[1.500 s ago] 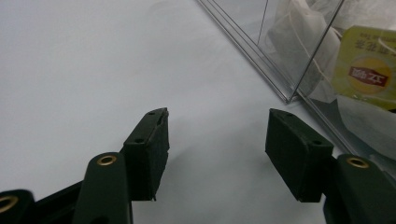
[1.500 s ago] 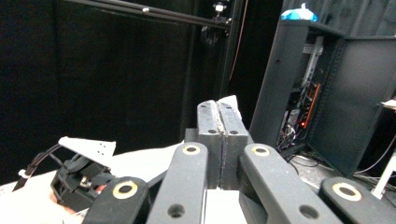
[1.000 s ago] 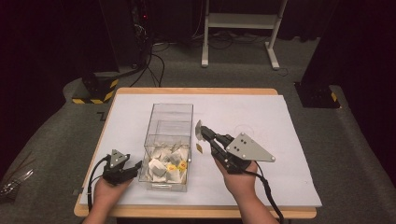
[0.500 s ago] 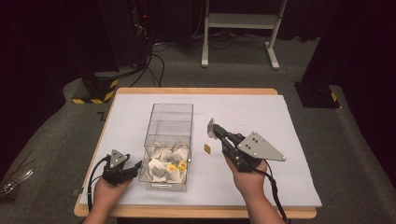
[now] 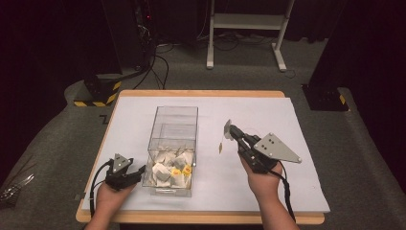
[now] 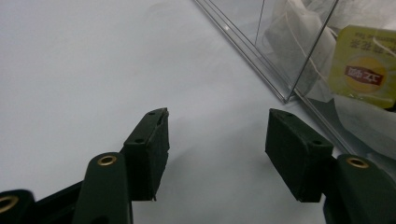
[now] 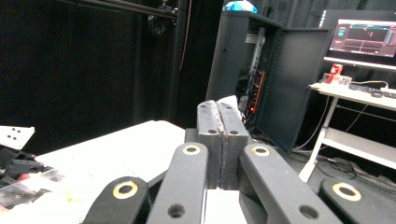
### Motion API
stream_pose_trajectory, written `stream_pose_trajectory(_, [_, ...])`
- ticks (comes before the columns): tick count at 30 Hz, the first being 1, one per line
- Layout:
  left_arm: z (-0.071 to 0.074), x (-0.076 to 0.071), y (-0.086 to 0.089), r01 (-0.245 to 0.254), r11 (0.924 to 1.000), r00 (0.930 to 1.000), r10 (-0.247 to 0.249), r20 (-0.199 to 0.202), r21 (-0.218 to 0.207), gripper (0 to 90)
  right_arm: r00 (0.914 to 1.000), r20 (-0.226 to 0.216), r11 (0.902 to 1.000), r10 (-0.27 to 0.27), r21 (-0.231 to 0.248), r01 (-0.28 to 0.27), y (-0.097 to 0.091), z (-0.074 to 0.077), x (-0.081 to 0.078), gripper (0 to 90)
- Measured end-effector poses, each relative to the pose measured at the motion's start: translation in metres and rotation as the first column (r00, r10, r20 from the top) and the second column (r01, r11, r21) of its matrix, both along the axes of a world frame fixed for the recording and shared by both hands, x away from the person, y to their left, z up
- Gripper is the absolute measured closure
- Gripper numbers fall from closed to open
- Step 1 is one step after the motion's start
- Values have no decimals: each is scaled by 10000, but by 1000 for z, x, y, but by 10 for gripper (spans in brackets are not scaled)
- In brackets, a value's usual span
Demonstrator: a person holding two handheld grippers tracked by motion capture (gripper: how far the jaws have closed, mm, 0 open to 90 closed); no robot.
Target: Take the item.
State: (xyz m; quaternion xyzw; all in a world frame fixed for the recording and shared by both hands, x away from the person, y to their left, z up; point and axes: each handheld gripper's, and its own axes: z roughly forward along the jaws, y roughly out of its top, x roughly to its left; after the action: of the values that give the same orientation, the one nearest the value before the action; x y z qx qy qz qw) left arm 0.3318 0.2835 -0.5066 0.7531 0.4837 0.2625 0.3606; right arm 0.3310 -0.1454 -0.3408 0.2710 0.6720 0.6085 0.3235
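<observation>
Table (image 5: 297,191): wooden edge, white sheet on top | room: dark, grey carpet, black curtains, white frame behind | clear box (image 5: 174,129) of tea bags mid-table | left gripper (image 5: 136,173): jaws apart, nothing between, beside box | right gripper (image 5: 231,131): jaws clamped on tea bag (image 5: 227,129), raised right of box, tag (image 5: 220,147) dangling.

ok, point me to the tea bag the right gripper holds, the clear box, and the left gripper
tea bag (image 5: 228,126), high view, on the white pouch at the jaw tips
clear box (image 5: 176,116), high view, on its far wall
left gripper (image 6: 215,140), left gripper view, midway between its open jaw tips
</observation>
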Motion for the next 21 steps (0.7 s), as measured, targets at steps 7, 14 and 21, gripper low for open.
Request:
stream_pose_trajectory(7, [0, 0, 0, 13, 10000, 10000, -13, 17, 7, 399, 9993, 21, 9993, -362, 69, 362, -14, 0, 4, 899])
stream_pose_trajectory(14, [0, 0, 0, -6, 10000, 10000, 6, 2, 18, 400, 9970, 175, 9970, -749, 213, 745, -28, 5, 8, 899])
stream_pose_trajectory(21, [0, 0, 0, 27, 9999, 10000, -27, 4, 132, 400, 9947, 149, 9942, -1016, 380, 1009, -40, 9, 12, 899])
